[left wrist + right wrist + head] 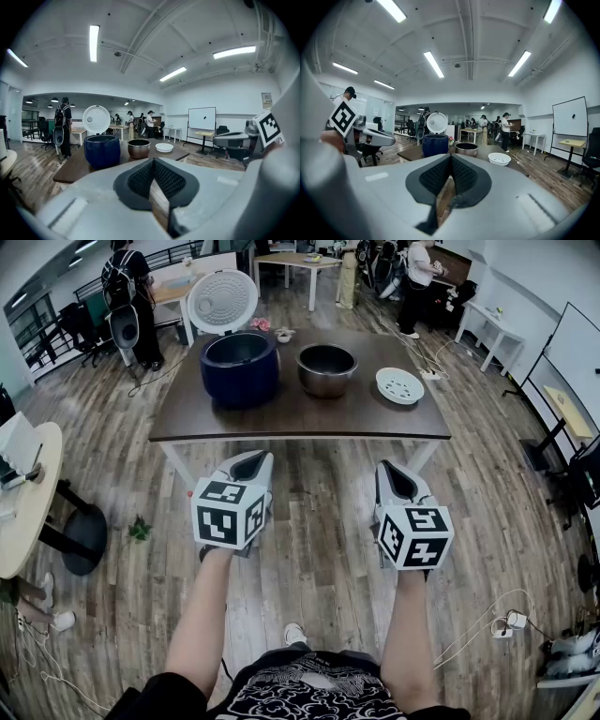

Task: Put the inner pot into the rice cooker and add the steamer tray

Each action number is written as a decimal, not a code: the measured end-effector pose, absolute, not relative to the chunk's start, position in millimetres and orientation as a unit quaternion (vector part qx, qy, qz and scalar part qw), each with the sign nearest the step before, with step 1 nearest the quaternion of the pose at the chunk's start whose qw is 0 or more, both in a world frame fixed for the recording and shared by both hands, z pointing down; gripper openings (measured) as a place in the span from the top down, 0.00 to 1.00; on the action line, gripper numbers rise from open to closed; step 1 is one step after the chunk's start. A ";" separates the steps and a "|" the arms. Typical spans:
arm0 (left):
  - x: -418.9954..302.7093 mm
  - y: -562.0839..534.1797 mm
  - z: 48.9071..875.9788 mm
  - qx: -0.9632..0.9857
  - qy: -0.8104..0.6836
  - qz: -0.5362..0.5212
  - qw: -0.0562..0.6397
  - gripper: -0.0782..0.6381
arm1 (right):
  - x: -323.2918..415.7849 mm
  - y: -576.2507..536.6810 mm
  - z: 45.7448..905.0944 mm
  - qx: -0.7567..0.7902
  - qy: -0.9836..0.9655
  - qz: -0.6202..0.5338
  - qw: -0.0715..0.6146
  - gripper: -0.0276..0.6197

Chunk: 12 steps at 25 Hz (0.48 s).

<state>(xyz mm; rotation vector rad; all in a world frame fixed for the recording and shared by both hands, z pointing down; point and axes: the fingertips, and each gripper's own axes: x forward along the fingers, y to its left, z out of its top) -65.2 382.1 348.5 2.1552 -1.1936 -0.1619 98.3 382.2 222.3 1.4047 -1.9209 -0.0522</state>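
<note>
Nothing of the task is done yet; the step in hand is the approach to the desk. The navy rice cooker stands on it with its white lid raised and its well open. The steel inner pot sits just beside the cooker, on its right in the head view. The white steamer tray lies further out on that same side, beyond the pot.

Both tools hang over the wooden floor, well short of the cooker on the person's side of the desk. The left gripper has its fingers clenched together with nothing between them. The right gripper is the same, fingers pressed shut and empty.

The next move likely calls for stepping in towards the cooker, parting the fingers of one gripper and taking the pot by its rim. The pot then has to be lifted across and lowered level into the cooker's well. The tray goes in after that.
</note>
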 end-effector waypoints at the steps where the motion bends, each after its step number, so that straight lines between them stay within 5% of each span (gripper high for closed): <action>1: -65.4 380.2 348.8 0.823 -0.457 -0.062 0.330 0.89 | 98.3 380.7 221.9 0.548 -0.749 -0.022 0.371 0.96; 12: -60.0 370.8 354.4 0.821 -0.457 -0.065 0.336 0.89 | 105.5 374.9 219.5 0.557 -0.745 -0.022 0.366 0.94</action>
